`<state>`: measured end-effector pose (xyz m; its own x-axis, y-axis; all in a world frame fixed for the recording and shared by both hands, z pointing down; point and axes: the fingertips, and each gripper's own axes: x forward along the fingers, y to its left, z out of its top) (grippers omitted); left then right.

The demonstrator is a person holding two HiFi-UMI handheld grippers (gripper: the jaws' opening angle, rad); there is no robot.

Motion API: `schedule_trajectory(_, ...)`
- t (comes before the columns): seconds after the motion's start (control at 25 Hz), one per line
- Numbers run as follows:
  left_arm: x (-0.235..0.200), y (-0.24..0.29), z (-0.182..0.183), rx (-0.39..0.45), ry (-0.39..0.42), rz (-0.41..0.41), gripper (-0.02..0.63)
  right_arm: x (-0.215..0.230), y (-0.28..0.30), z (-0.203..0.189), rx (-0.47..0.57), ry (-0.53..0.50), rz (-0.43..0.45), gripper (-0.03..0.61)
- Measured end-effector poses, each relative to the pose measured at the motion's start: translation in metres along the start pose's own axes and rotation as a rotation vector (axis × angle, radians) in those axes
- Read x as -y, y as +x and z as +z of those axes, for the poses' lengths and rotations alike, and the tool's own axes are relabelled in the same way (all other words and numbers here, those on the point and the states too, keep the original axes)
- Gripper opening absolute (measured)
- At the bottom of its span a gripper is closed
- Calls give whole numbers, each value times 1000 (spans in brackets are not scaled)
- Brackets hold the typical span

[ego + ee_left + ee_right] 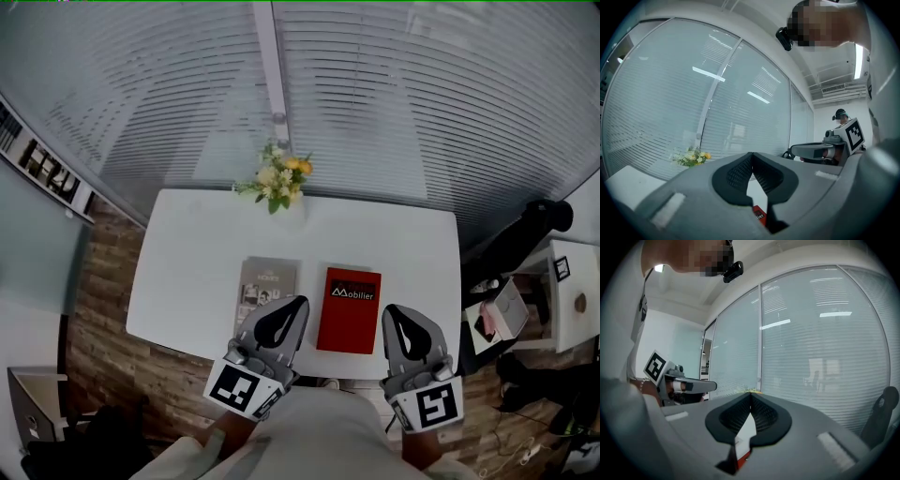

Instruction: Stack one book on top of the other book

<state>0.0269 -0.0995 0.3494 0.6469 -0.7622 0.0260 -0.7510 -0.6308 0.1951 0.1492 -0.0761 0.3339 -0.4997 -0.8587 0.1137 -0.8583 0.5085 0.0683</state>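
A grey book (265, 282) and a red book (350, 308) lie side by side on the white table (187, 272), grey on the left. My left gripper (296, 303) hovers shut over the table's near edge, its tip just right of the grey book's near corner. My right gripper (391, 310) is shut too, held just right of the red book's near end. Neither holds anything. In the left gripper view a sliver of the red book (759, 214) shows through the jaws, and the right gripper (806, 150) is at the right. The right gripper view shows a red book edge (743, 456).
A small bunch of flowers (278, 181) stands at the table's far edge, before a wall of window blinds (375, 103). A low white side unit (525, 309) with small items and a dark chair (525, 234) stand to the right. Wood floor surrounds the table.
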Motion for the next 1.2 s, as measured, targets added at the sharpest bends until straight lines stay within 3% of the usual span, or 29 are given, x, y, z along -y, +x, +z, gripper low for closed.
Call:
schedule_trajectory(0.72, -45, 0, 0, -10, -7, -37, 3, -19, 41, -2, -22, -11, -25, 5)
schedule_trajectory(1.2, -27, 10, 3, 0, -17, -44, 3, -4, 27, 5, -18, -43, -30, 5)
